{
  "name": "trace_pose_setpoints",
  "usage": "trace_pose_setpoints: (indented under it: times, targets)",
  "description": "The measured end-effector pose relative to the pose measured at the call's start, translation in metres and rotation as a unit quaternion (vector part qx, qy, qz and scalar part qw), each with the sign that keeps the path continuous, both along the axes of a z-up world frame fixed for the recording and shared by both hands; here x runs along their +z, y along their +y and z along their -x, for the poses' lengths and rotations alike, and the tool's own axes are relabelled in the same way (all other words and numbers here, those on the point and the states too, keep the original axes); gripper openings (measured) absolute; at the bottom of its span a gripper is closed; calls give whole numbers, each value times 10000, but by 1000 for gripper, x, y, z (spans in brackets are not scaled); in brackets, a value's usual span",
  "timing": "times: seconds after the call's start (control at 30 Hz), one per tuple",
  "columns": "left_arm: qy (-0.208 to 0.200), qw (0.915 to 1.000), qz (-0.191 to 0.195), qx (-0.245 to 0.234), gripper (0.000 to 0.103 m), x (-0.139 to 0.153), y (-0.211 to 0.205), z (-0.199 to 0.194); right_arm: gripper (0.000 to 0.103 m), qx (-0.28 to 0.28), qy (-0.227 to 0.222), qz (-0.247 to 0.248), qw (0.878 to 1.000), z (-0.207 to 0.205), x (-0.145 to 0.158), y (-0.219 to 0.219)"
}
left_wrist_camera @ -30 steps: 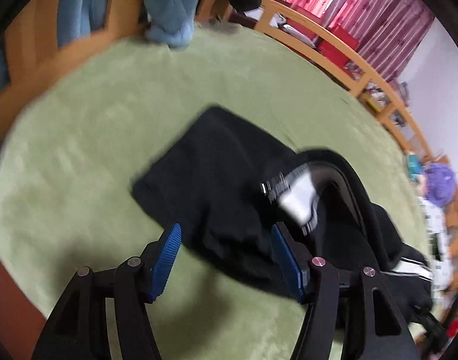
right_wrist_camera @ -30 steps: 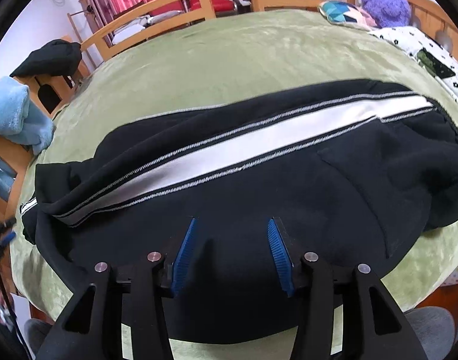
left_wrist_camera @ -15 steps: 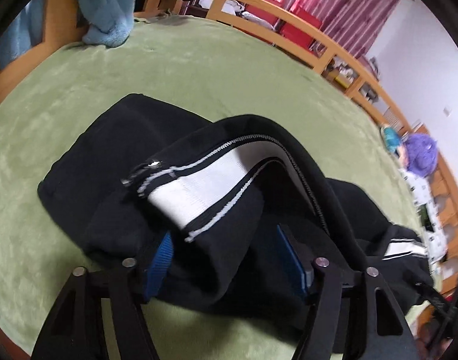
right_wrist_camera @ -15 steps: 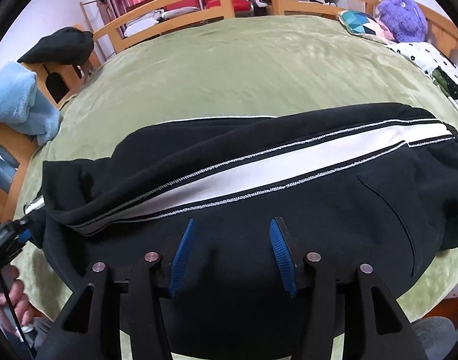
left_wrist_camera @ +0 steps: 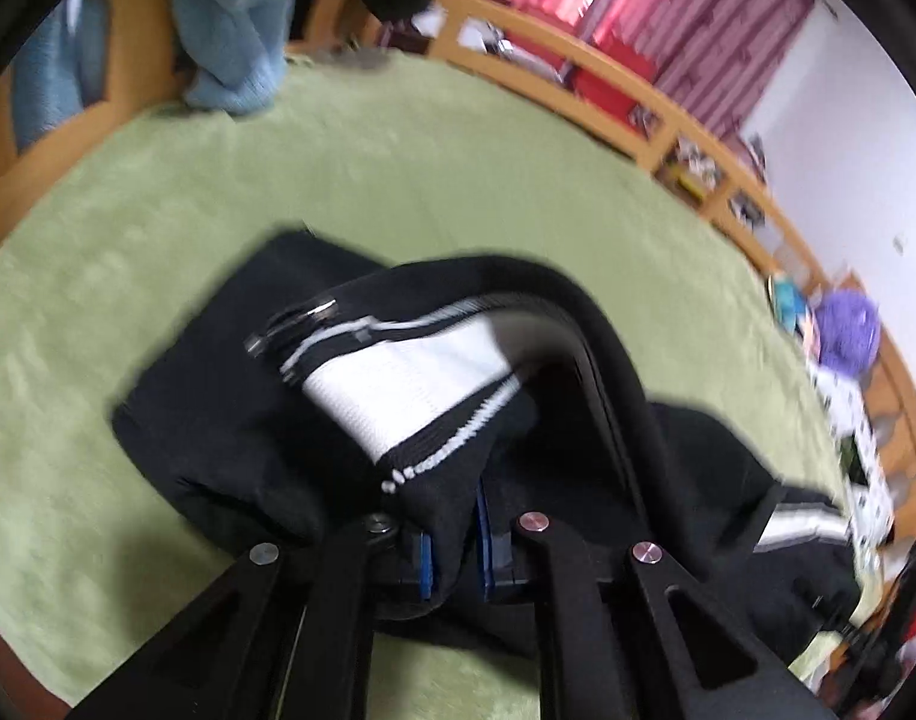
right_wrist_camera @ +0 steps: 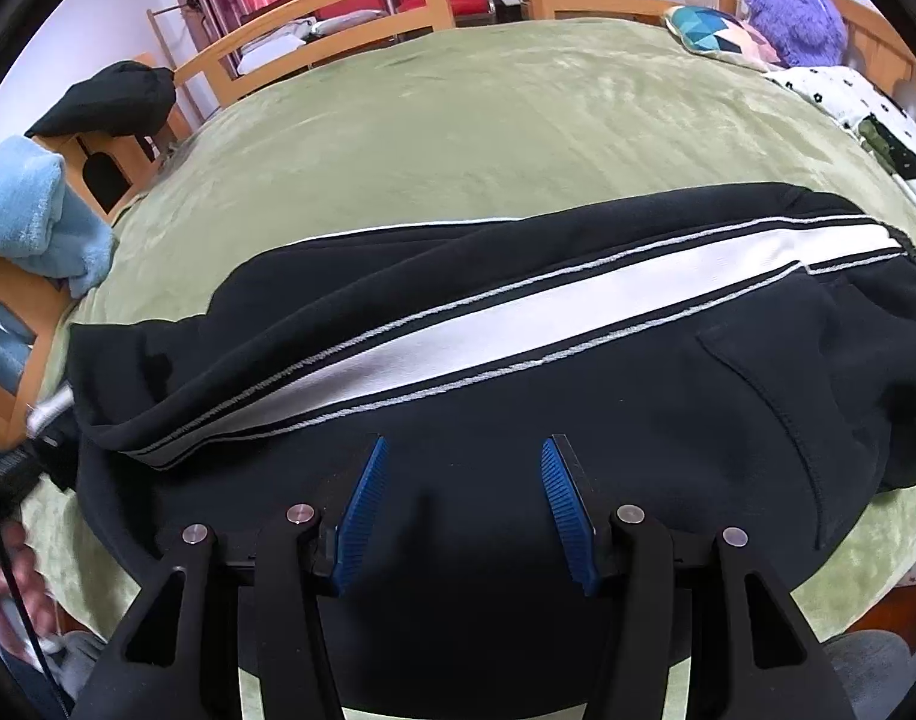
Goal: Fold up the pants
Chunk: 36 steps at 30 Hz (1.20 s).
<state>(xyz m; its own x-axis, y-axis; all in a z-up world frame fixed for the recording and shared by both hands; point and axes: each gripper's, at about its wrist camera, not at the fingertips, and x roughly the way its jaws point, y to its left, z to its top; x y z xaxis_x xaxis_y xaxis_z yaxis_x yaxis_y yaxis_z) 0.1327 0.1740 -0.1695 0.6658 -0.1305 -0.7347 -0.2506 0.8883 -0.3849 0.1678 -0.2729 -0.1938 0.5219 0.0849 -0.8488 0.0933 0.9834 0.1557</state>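
Low in the left wrist view, the left gripper [left_wrist_camera: 455, 546] has just been closing and now pinches a fold of the black pants [left_wrist_camera: 230, 420] between its blue pads [left_wrist_camera: 423, 564], the cloth bunched tight in the narrow gap. Above the pinch, the leg end rises toward the centre of the frame, its white side stripe [left_wrist_camera: 410, 378] turned upward beside a small metal zipper pull [left_wrist_camera: 320, 315]. The rest of the garment trails to the lower right. Around it spreads the green blanket [left_wrist_camera: 398, 180], with a light blue towel [left_wrist_camera: 236, 30] hanging at the upper left and a wooden bed rail [left_wrist_camera: 578, 66] curving across the top right.

In the right wrist view, the right gripper [right_wrist_camera: 464, 510] sits at bottom centre with its jaws spread apart over the black cloth, gripping nothing. The pants [right_wrist_camera: 578, 420] lie stretched across the middle of the frame, the white stripe [right_wrist_camera: 518, 318] running from lower left to upper right. A purple plush toy [right_wrist_camera: 800, 12] sits at the upper right, a patterned cushion [right_wrist_camera: 710, 30] just beside it. A hand [right_wrist_camera: 8, 594] shows at the lower left edge.
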Motion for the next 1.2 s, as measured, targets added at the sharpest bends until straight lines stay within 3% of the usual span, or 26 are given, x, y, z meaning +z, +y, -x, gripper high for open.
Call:
trace_pose_setpoints:
  times: [0.07,0.2,0.33,0.37,0.43,0.47,0.5,0.63,0.8,0.93,1.0,1.07,1.1,1.2]
  targets:
    - [-168,9997,19,159,10,17,20,-9,53,-41,3,-22,10000,1,-1,-5]
    - [-260,9979,-386,456,10,39,46,-38,53,-119,70,-34,9999,-1,-5,-13]
    - [351,9939,-795,686,11,32,57,-68,53,-156,22,-13,9999,-2,-2,-17]
    - [532,9915,-935,737,17,27,57,-73,53,-145,-5,5,9999,-3,-1,-16]
    - [782,9865,-1167,836,39,20,58,-74,53,-87,-55,50,9999,-6,3,-15]
    - [792,9861,-1187,849,52,18,59,-71,54,-38,-74,97,9999,-9,4,-13]
    - [785,9862,-1177,864,58,16,59,-66,55,-5,-83,137,9999,-12,5,-11]
    - [740,9882,-1038,845,66,8,66,-35,56,130,-86,145,9998,-21,4,-1]
    - [862,9908,-670,794,66,-16,66,1,56,191,21,24,9998,-17,-9,10]
    - [986,9925,-31,716,63,-52,56,22,56,195,215,-50,9996,-12,-22,14]
    - [1004,9912,196,843,45,-66,58,25,56,199,254,-34,9995,-8,-24,15]
    - [936,9880,90,1223,35,-76,71,26,56,198,287,45,9994,-5,-22,15]
    - [912,9867,36,1346,35,-78,76,26,56,199,288,83,9994,-4,-20,14]
    - [712,9837,465,1587,35,-84,95,22,56,119,204,205,9995,2,-11,9]
